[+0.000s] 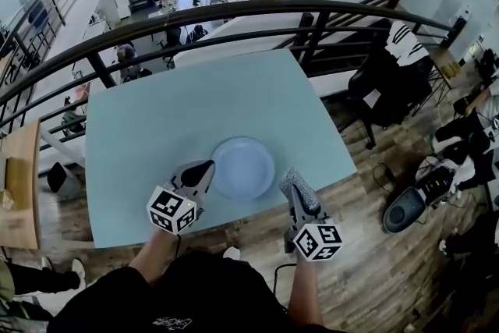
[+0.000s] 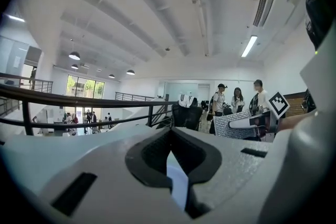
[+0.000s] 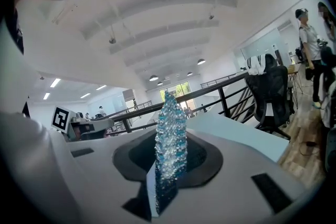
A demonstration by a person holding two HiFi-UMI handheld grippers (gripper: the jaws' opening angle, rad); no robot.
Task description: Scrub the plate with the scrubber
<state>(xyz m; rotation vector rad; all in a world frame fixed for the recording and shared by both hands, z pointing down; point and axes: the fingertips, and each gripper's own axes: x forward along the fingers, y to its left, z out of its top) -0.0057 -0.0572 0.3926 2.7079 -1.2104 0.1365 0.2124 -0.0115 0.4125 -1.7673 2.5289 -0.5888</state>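
A round pale-blue plate lies near the front of the light-blue table. My left gripper is shut on the plate's left rim. In the left gripper view a thin sliver of the plate shows between the closed jaws. My right gripper is just right of the plate, shut on a glittery blue-silver scrubber. The scrubber stands up out of the jaws in the right gripper view. I cannot tell whether the scrubber touches the plate.
A dark metal railing runs behind the table over a lower floor with people. A black office chair stands at the right on the wooden floor. The table's front edge is right at my body.
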